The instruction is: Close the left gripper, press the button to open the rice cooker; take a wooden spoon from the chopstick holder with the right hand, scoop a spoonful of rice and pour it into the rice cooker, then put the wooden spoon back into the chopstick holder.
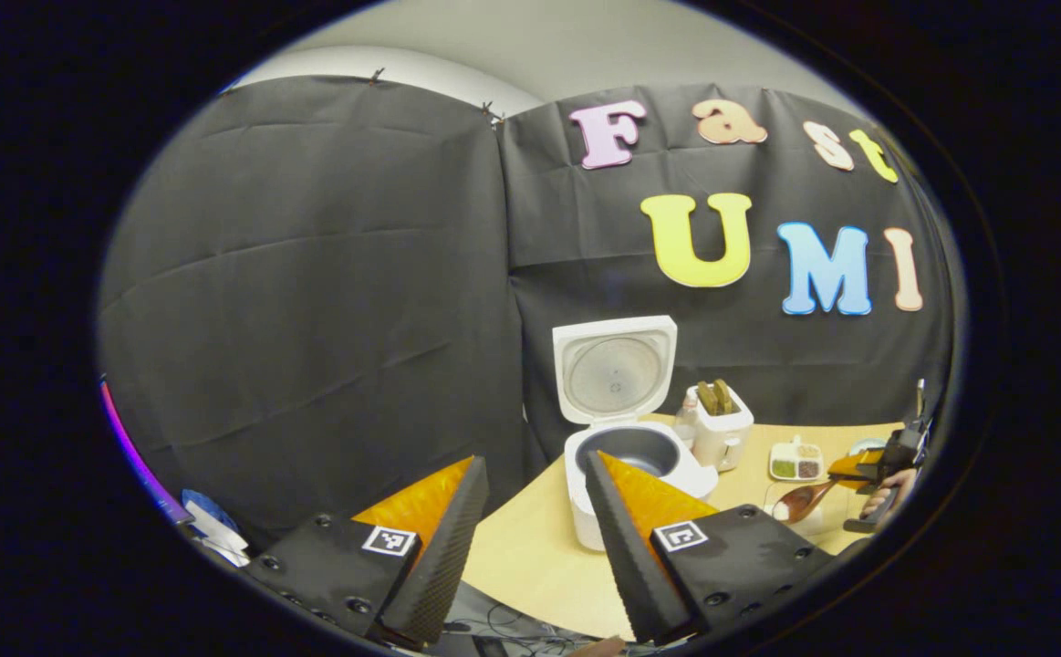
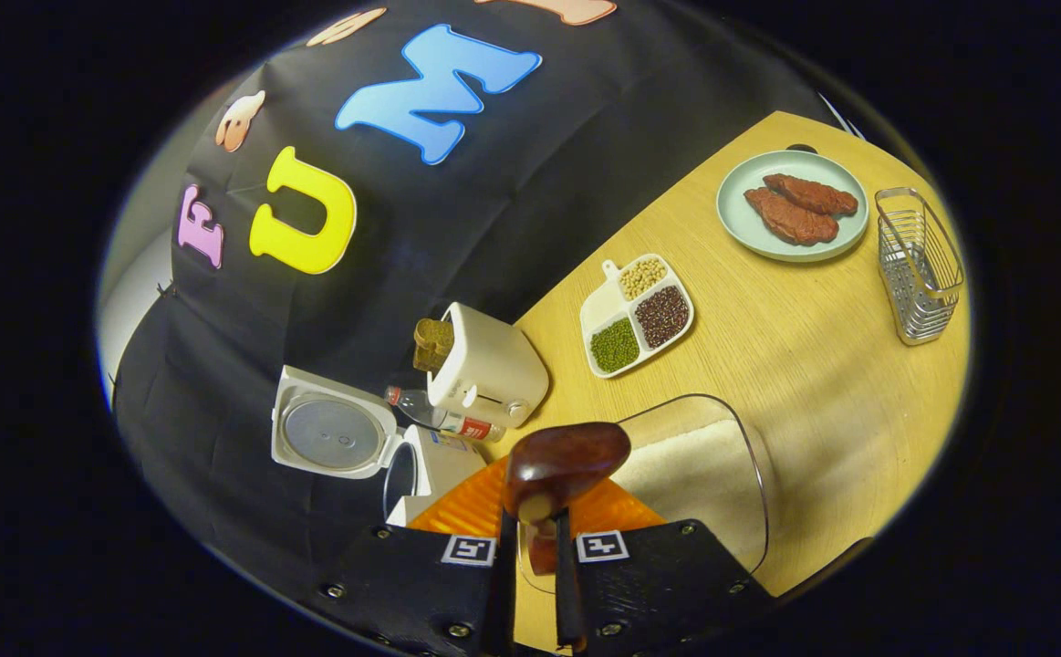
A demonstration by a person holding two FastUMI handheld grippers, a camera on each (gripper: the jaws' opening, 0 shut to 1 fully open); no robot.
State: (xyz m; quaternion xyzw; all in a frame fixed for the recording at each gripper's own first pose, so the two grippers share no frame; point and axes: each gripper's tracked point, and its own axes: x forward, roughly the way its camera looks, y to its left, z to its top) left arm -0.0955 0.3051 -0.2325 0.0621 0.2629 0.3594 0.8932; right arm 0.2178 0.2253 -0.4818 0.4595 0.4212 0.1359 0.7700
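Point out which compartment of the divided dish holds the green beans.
On the divided dish, the green beans fill the compartment nearest the clear rice container. The others hold pale beans and dark red beans.

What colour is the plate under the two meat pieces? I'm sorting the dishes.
Pale green plate, shown best in the right gripper view.
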